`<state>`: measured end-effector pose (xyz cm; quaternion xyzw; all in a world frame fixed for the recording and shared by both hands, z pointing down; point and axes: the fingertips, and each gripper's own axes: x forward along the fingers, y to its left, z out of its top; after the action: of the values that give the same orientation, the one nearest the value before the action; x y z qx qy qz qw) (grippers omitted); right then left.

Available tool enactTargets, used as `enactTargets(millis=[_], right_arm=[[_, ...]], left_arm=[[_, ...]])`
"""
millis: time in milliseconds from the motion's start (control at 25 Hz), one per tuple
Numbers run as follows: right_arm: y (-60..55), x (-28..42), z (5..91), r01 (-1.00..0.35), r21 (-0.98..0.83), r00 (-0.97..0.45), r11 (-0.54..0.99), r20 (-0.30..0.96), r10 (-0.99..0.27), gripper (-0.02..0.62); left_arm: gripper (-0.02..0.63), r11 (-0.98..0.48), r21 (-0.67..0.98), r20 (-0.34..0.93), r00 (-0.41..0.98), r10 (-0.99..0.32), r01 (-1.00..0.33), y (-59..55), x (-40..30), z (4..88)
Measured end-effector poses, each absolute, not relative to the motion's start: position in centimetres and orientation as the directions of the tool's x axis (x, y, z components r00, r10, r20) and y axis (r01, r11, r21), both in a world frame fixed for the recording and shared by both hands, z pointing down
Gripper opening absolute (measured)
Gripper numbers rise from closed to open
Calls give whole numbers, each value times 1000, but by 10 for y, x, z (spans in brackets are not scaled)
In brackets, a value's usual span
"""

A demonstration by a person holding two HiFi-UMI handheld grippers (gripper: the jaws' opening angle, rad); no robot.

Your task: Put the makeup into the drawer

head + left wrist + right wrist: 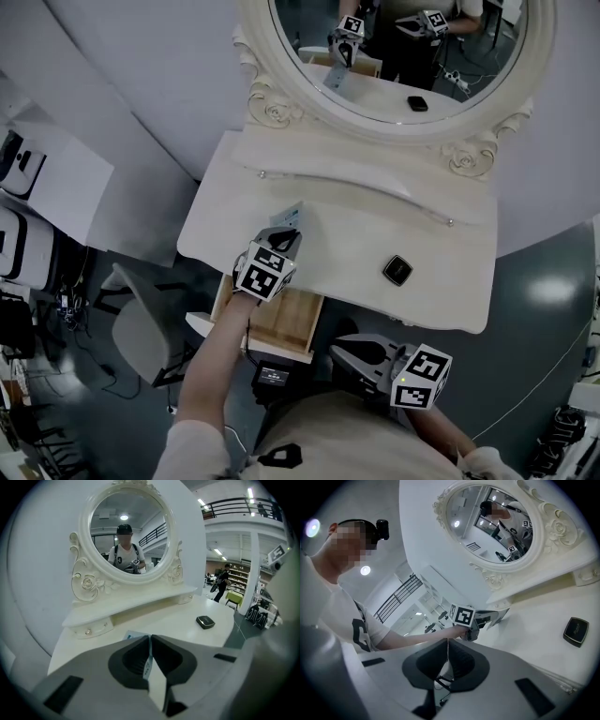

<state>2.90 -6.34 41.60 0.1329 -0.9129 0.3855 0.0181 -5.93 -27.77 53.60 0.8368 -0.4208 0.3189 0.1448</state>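
Note:
My left gripper [286,236] hovers over the left front of the white vanity table [441,291]. It is shut on a thin flat white and blue makeup packet [155,679], whose far end [290,217] sticks out past the fingertips. In the left gripper view the jaws [150,639] meet edge-on around the packet. A black makeup compact [397,271] lies on the right of the tabletop. Below the table's front edge, an open wooden drawer [286,326] is partly covered by my left arm. My right gripper [343,352] is shut and empty, low in front of the table.
An oval mirror in a carved white frame [281,98] stands at the back over a low shelf with small knobs [347,183]. A grey chair [141,328] stands left of the drawer. A black device [274,377] lies beneath the drawer.

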Motion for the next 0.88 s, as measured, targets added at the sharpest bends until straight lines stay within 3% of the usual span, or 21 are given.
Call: enactTargets(millis=[520,880], right_arm=[[-26,-7,393,-232,-628,-973,743,138,-186,28],[13,-34,376,-269,-571,-963,776,146,-226,28]], left_arm=[[67,-590,-31,566,472,-676,-807,-206,-97,487],[67,-587,-20,502,499,-706,-809,-138,-133,456]])
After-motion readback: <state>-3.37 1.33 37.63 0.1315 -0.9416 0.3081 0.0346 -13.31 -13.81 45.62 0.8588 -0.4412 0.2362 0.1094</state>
